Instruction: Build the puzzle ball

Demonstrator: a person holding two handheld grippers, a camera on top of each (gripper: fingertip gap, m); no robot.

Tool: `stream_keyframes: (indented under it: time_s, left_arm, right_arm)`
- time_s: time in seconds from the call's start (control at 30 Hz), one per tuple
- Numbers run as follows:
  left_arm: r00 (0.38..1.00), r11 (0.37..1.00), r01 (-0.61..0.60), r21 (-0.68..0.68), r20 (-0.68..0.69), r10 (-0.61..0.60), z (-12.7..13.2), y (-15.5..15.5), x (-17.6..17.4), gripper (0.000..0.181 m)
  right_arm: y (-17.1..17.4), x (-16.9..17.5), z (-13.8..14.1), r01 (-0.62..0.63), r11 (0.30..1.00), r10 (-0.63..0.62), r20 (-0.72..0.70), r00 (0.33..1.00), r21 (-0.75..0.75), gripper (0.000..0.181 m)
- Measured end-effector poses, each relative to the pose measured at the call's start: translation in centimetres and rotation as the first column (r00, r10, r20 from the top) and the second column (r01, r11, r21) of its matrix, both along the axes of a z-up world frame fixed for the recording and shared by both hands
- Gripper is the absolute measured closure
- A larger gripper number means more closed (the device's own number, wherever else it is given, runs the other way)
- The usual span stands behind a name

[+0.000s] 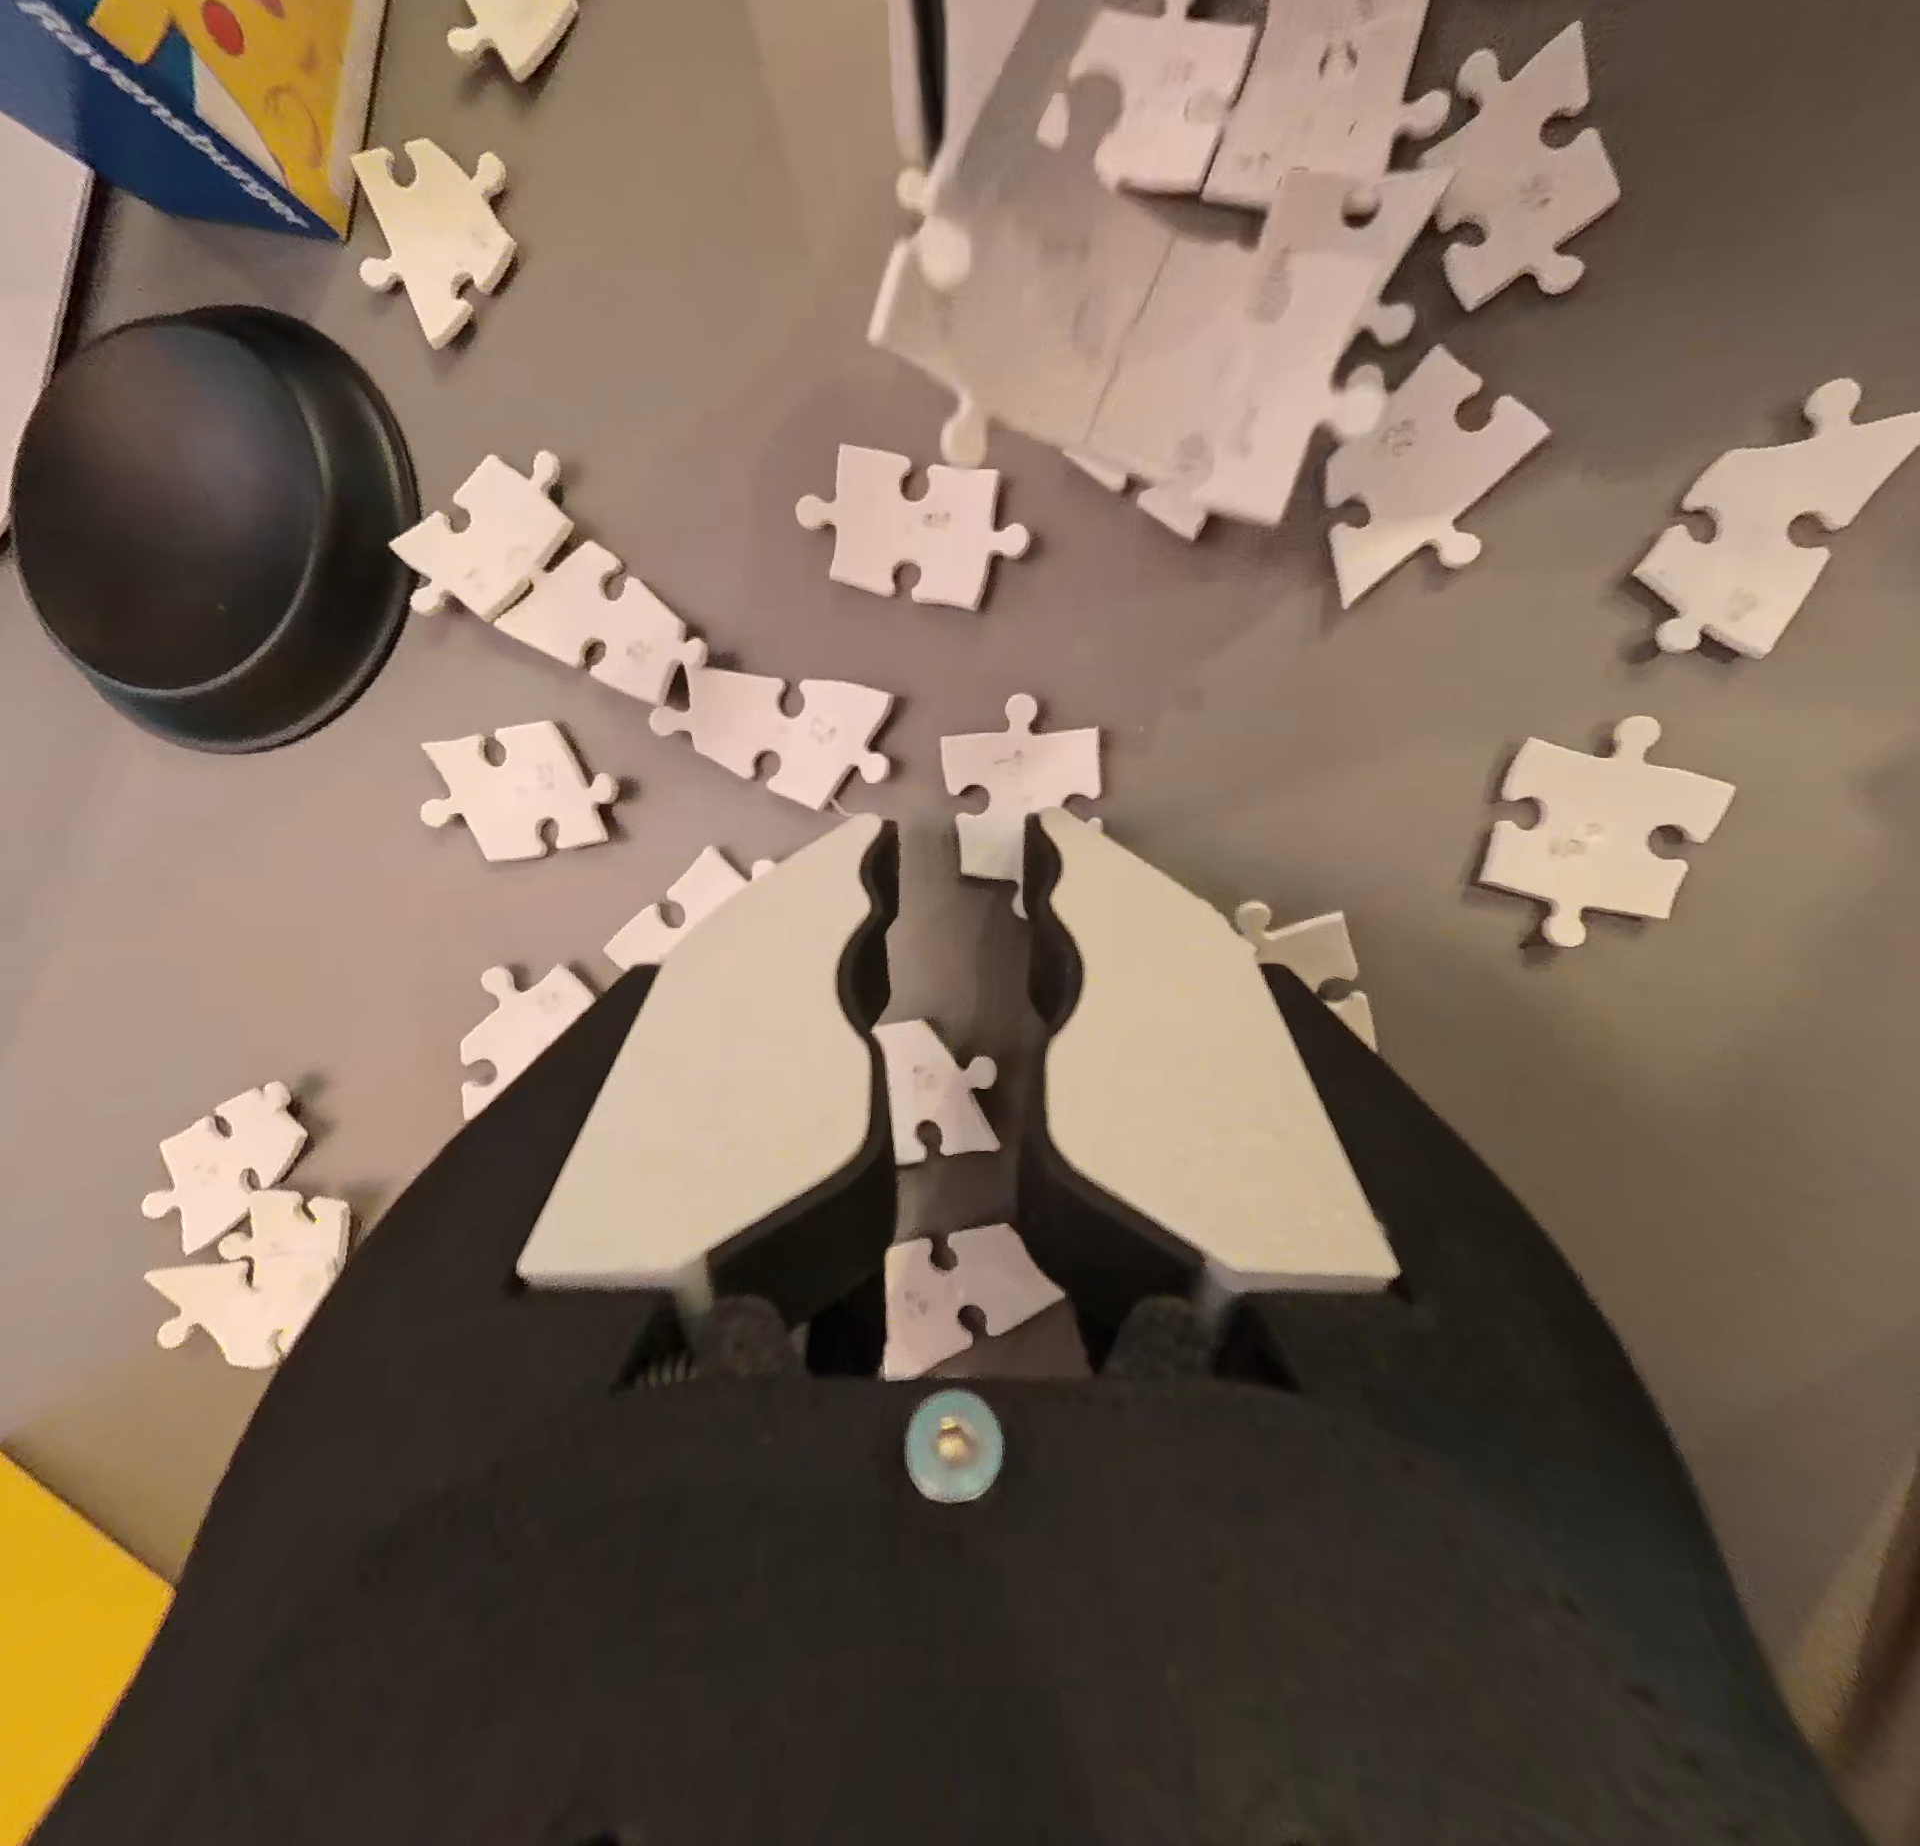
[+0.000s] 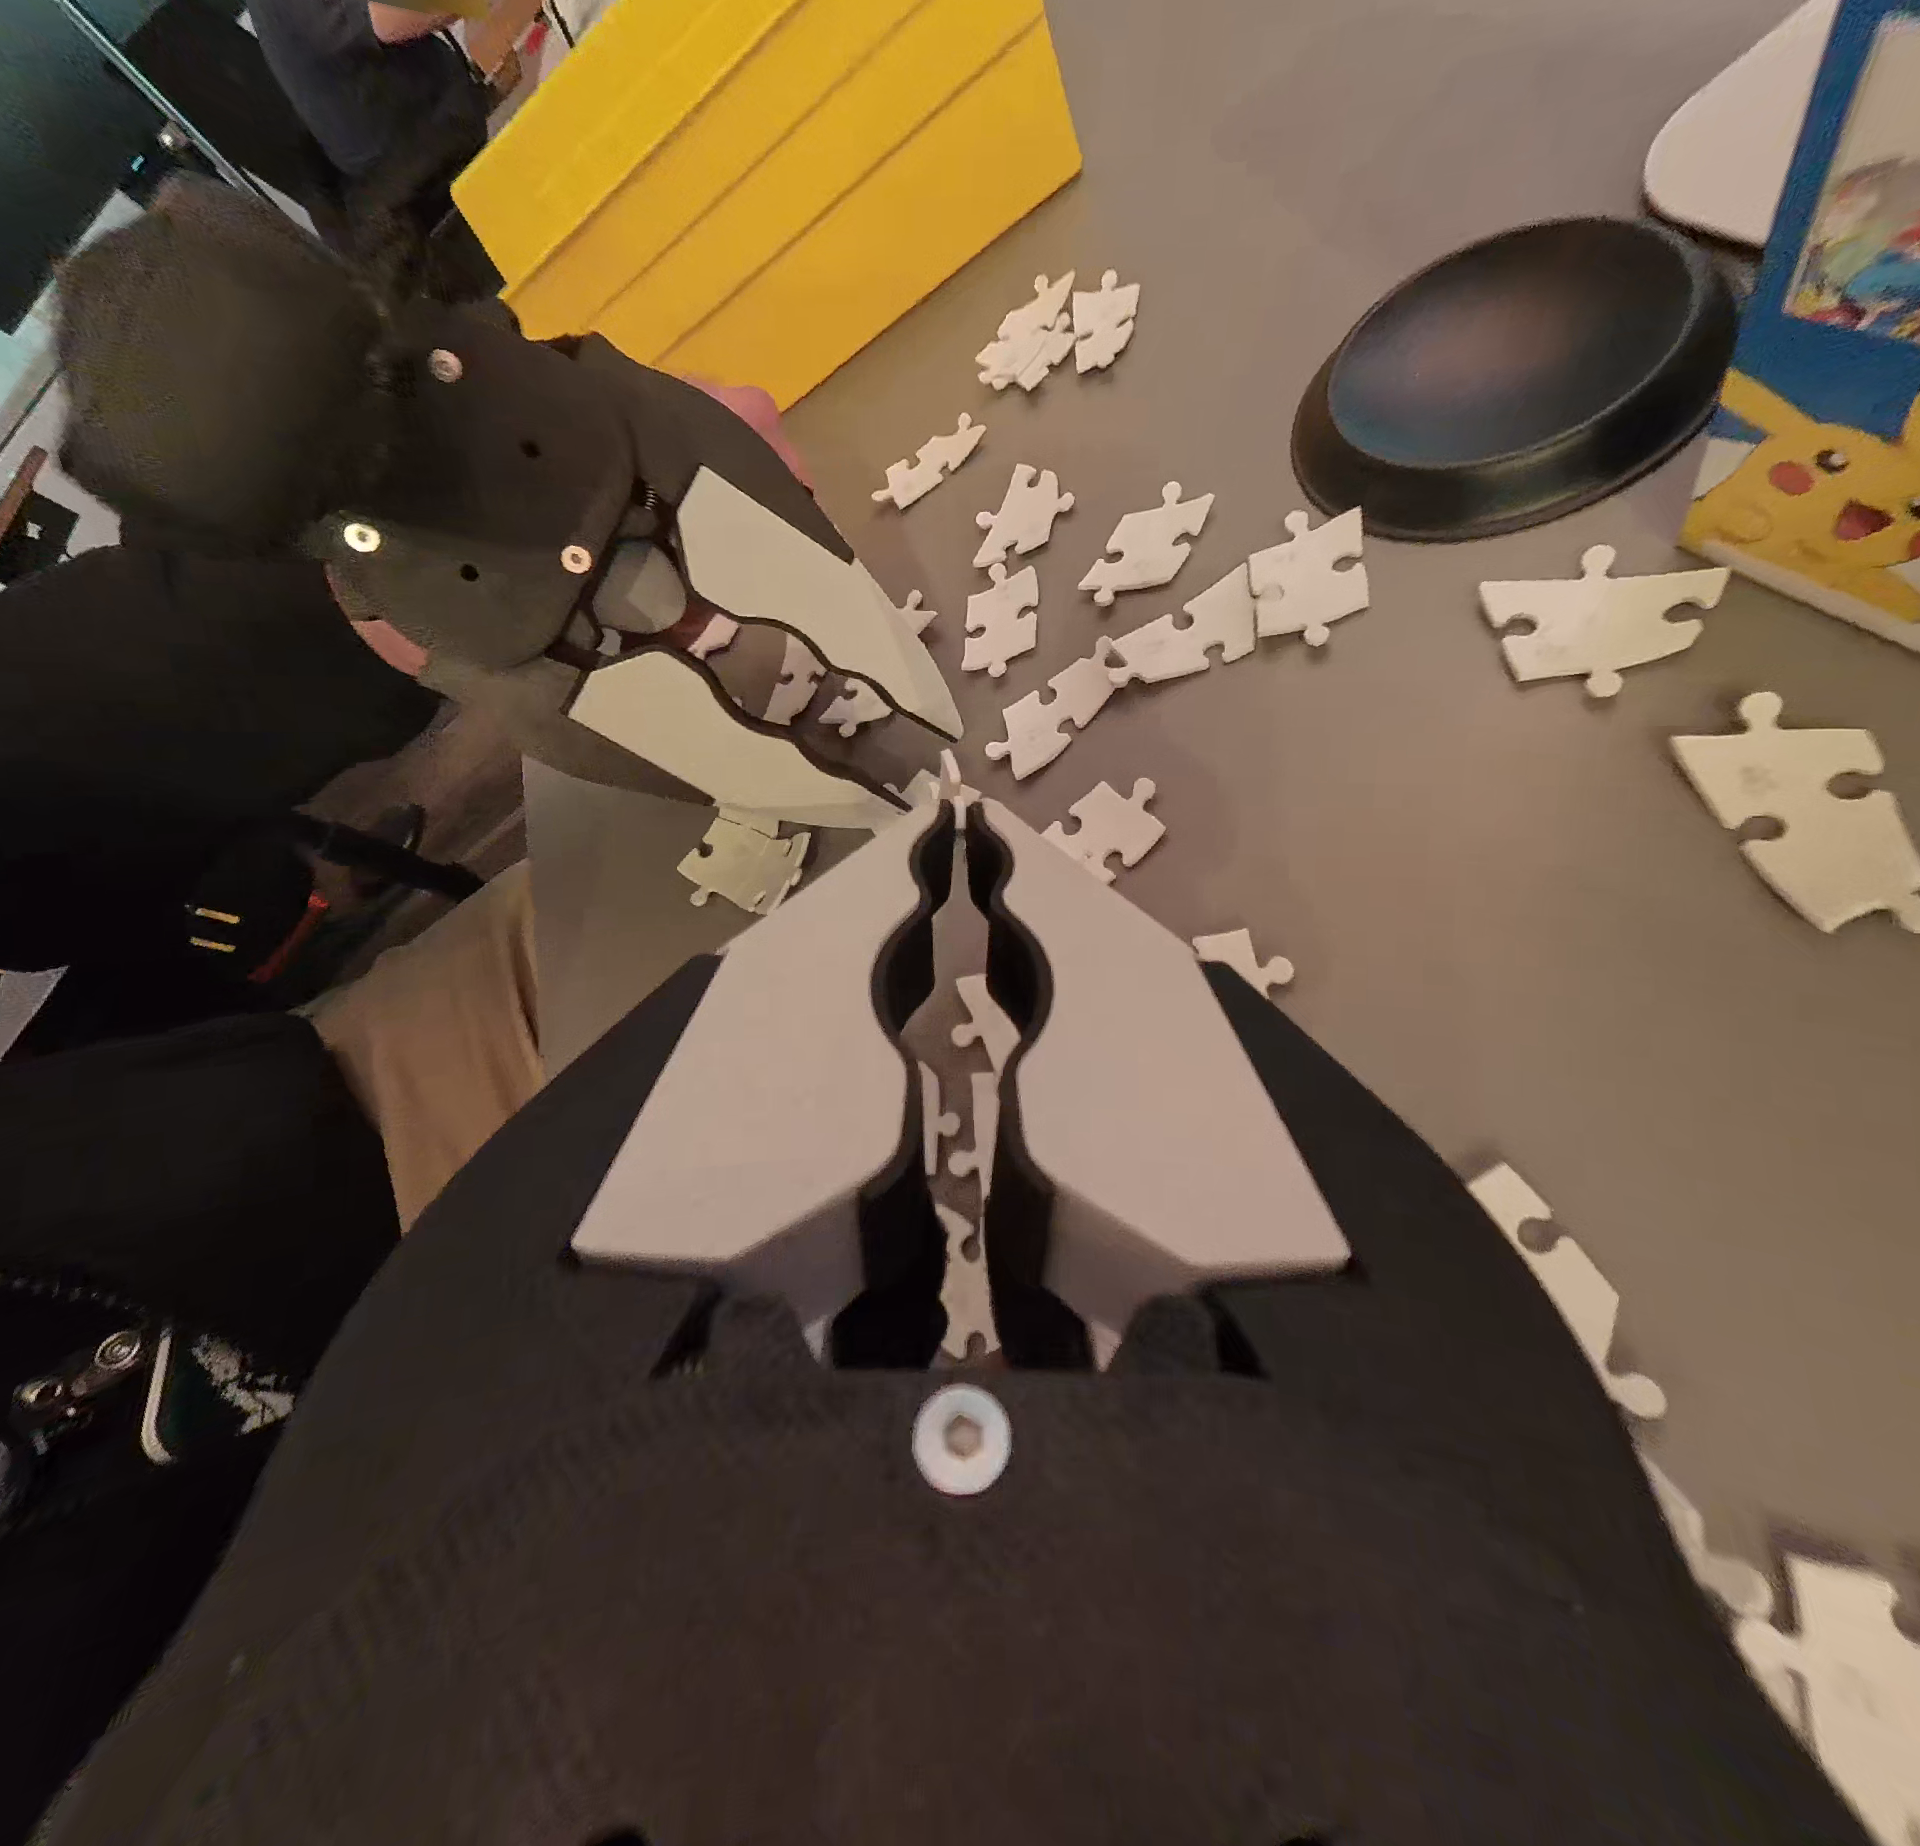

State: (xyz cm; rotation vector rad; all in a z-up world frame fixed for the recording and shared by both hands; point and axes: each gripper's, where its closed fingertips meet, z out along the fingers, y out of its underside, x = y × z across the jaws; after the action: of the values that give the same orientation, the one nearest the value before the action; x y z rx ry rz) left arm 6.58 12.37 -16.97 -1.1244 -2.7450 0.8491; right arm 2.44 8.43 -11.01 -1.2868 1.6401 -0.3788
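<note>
Beside the black round stand (image 1: 208,529), left hand-held gripper (image 1: 961,830) hovers open over a white jigsaw piece (image 1: 1023,773). Right hand-held gripper (image 2: 958,809) appears clamped on a thin white piece (image 2: 951,773). Recommend aligning tabs squarely before pressing.

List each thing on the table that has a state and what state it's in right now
left gripper: open, empty, over a loose piece.
right gripper: nearly shut, pinching a piece's edge.
assembled section: joined pieces, blank side up.
loose pieces: scattered, blank side up.
black stand: empty.
puzzle box: cannot tell.

Yellow box (image 2: 790,155) at far edge of grey table (image 2: 1351,82). Left of yellow box, beyond table edge: person in dark clothing (image 2: 343,82), blurred.
</note>
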Motion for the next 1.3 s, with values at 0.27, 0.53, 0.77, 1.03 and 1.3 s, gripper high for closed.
stream_keyframes:
  time_s: [0.27, 0.53, 0.77, 1.03, 1.3]
  left_arm:
    - [1.0, 1.0, 0.002, -0.003, -0.013, -0.002, -0.1, -0.1, 0.0, 0.159]
    - [1.0, 1.0, 0.021, -0.002, -0.005, -0.021, -0.1, 0.1, 0.0, 0.159]
    - [0.999, 0.999, 0.037, 0.018, 0.002, -0.037, -0.1, 0.5, 0.0, 0.159]
    - [0.999, 0.999, 0.035, 0.015, 0.021, -0.035, -0.1, 0.5, 0.6, 0.159]
    - [0.999, 0.999, 0.034, 0.018, 0.016, -0.034, -0.1, 0.5, 0.6, 0.16]
  right_arm:
    - [0.5, 1.7, -2.1, -0.007, 1.0, 0.008, -0.054, 0.998, 0.009, 0.181]
    - [0.0, 2.1, -2.1, 0.016, 1.0, -0.016, -0.039, 0.999, 0.012, 0.181]
    - [-0.3, 2.2, -2.2, 0.047, 0.999, -0.046, -0.026, 0.999, 0.013, 0.181]
    - [0.2, 2.5, -2.5, 0.034, 0.999, -0.034, -0.033, 0.999, -0.004, 0.181]
    - [0.4, 2.5, -2.4, 0.025, 1.0, -0.026, -0.035, 0.999, -0.015, 0.181]
